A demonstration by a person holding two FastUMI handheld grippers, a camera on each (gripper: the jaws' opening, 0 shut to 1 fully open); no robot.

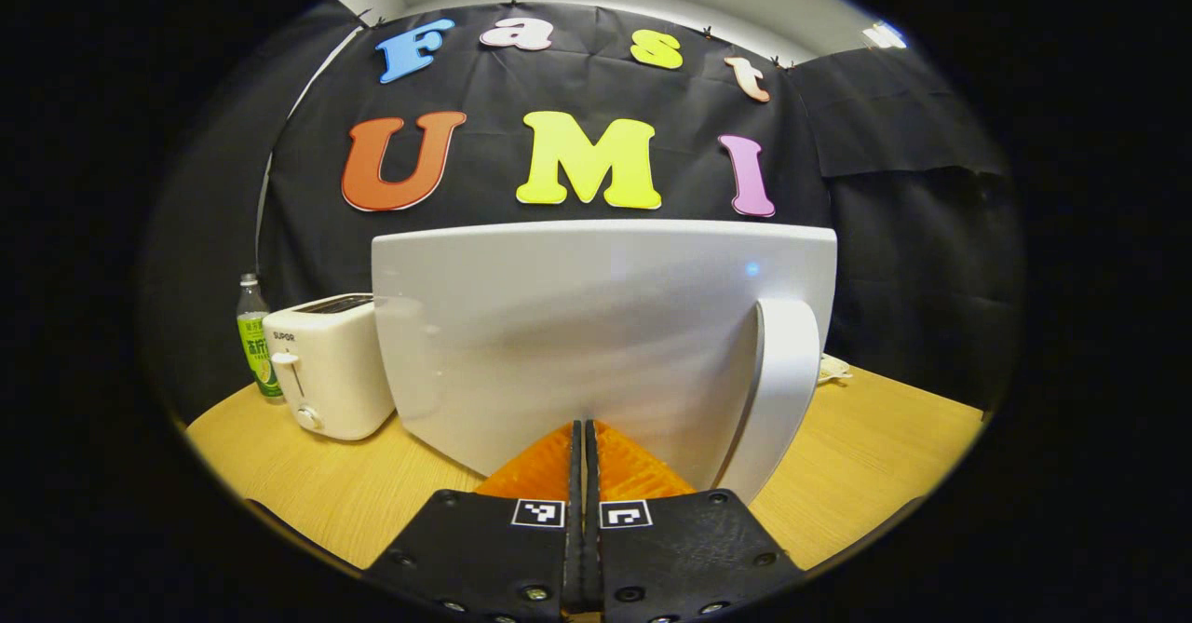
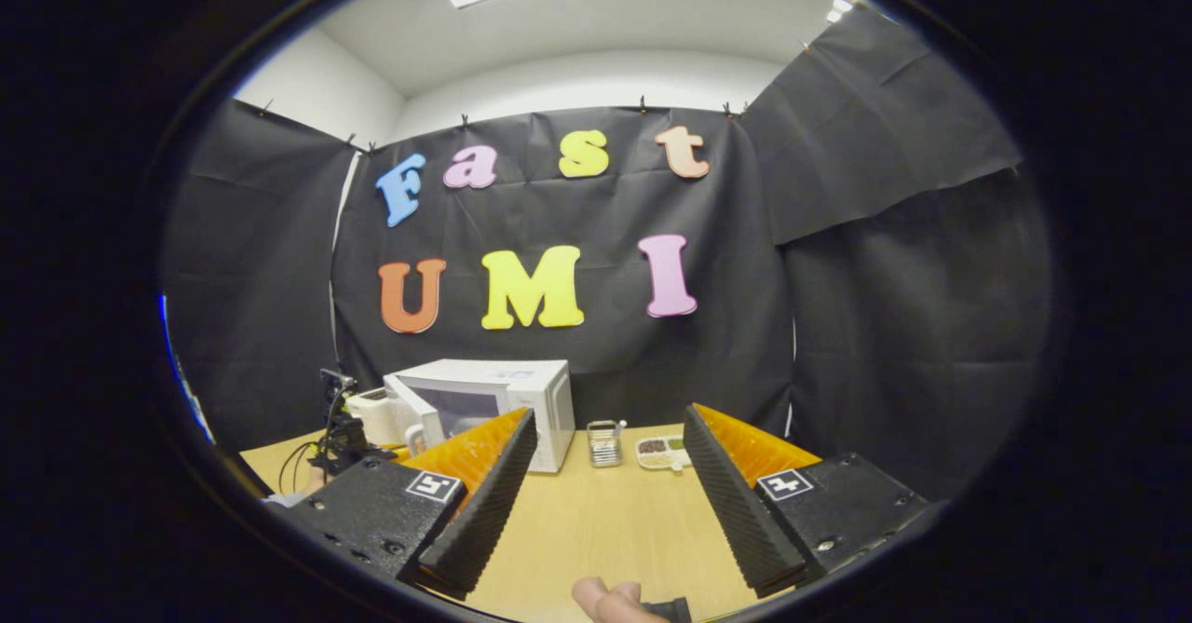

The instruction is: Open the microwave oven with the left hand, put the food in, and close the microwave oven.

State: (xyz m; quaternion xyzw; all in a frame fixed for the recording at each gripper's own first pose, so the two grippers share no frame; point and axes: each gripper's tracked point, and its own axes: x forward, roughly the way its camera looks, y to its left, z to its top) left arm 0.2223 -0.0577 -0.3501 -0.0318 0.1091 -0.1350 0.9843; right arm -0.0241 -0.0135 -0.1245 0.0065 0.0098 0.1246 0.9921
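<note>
Your left hand-held gripper (image 1: 585, 437) had its two fingers pressed together with nothing between them, and it pointed at the outer face of the microwave door (image 1: 596, 325), just beside the white handle (image 1: 782, 372). In the right gripper view this door (image 2: 424, 413) stood partly swung out from the microwave oven (image 2: 503, 399). The risk, as I judge it, was here: closed fingers could only push or hook the door, so they might slip off the smooth panel, or push the door shut again, or shove the whole oven along the desk (image 1: 866, 437) toward the toaster (image 1: 326, 367) and the green bottle (image 1: 253, 339) beside it.

Your right hand-held gripper (image 2: 601, 474) was wide open and held nothing. The food tray (image 2: 663, 453) lay far ahead on the desk, to the right of the oven, near a small metal rack (image 2: 604, 443). If the door stayed only half open, the tray could hit its edge and spill.
</note>
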